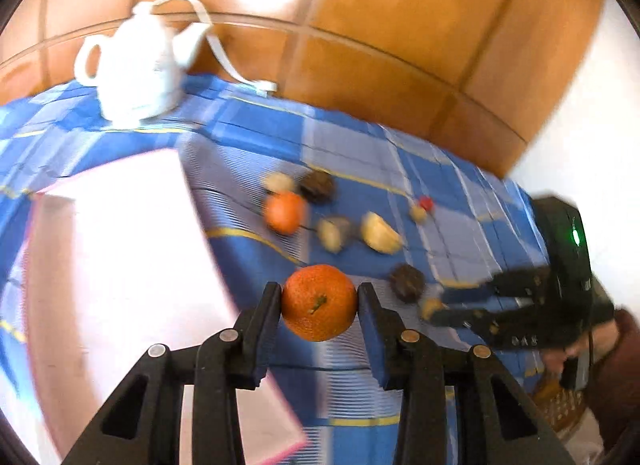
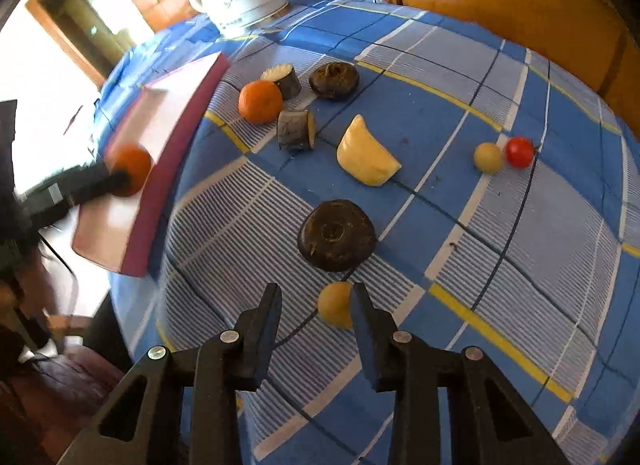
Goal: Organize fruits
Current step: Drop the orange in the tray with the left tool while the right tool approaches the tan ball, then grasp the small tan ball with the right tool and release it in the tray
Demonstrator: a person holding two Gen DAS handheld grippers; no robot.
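L gripper [image 1: 319,307] is clenched on a tangerine [image 1: 319,302], held up by the pink tray [image 1: 132,265] edge, so the step in hand looks like the carry; next is to clear the rim & let go inside. R gripper [image 2: 316,307] has a small yellow fruit [image 2: 335,304] against its right pad w/ a gap on the left, not gripped yet. Dark round fruit [image 2: 337,235] sits just beyond it; open cloth [image 2: 520,245] to the right.

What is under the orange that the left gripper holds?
The orange hangs over the pink tray's edge and blue checked cloth. The spot directly beneath is covered by the fruit.
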